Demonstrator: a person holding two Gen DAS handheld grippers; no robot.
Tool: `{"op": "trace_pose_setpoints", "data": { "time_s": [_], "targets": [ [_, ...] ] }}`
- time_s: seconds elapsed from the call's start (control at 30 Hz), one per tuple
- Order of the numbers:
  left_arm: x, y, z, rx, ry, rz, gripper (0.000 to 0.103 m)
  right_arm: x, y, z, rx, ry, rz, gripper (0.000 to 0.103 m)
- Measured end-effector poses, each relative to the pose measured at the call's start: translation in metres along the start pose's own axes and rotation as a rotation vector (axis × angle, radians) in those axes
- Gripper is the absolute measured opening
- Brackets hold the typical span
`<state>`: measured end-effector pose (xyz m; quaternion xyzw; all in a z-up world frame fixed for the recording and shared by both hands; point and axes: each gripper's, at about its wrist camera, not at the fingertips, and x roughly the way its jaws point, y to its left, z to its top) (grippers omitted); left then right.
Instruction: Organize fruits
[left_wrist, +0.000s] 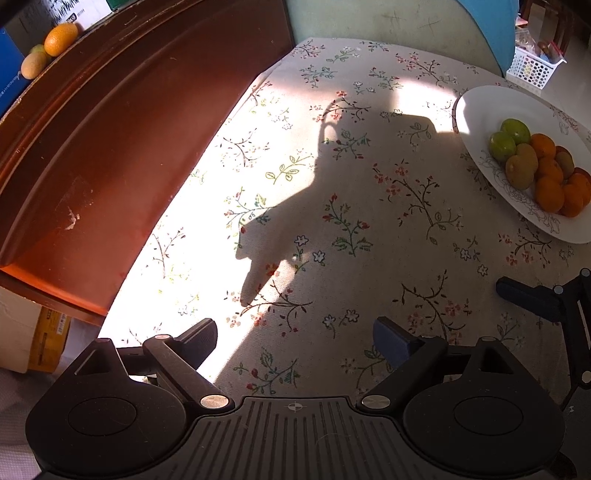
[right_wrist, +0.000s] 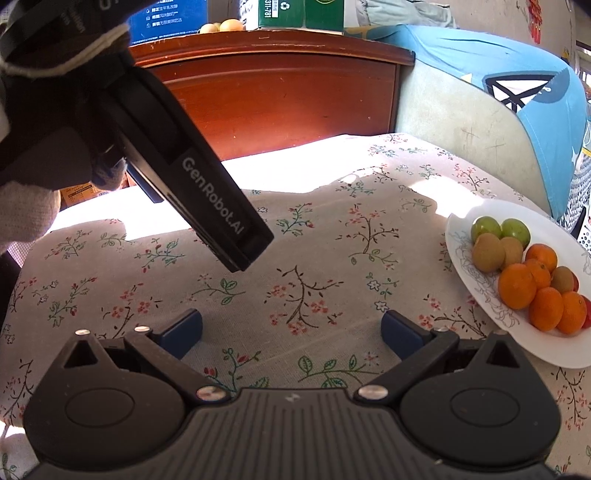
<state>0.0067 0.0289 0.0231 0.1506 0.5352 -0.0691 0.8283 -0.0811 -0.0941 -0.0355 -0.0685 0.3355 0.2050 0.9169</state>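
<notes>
Fruits (right_wrist: 524, 273) are seen heaped on a white plate (right_wrist: 461, 229) at the right of the flower-patterned surface (right_wrist: 295, 258): two green ones at the far side, brownish kiwi-like ones beside them, and oranges nearest, with something red partly hidden behind. The kinds are grouped loosely, though a brown one lies among the oranges. Nothing loose is seen on the cloth. A few more fruits (left_wrist: 51, 46) are perched on the top of a wooden headboard (left_wrist: 129, 129), well apart from the plate. The scene would fit a gathering onto the plate that is nearly complete, or a pile yet to be sorted; which of the two cannot be settled.

The left hand-held gripper (left_wrist: 295, 336) is held wide open above the cloth, with nothing between its fingers. The right hand-held gripper (right_wrist: 291, 328) is likewise spread wide and empty, just left of the plate and apart from it.
</notes>
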Motion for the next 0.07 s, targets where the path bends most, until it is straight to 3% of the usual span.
{"op": "trace_pose_setpoints", "data": {
  "time_s": [0.07],
  "targets": [
    [0.0012,-0.0007,-0.0001,0.002,0.002,-0.002,0.093,0.0,0.0,-0.0001,0.0,0.0,0.0,0.102]
  ]
}}
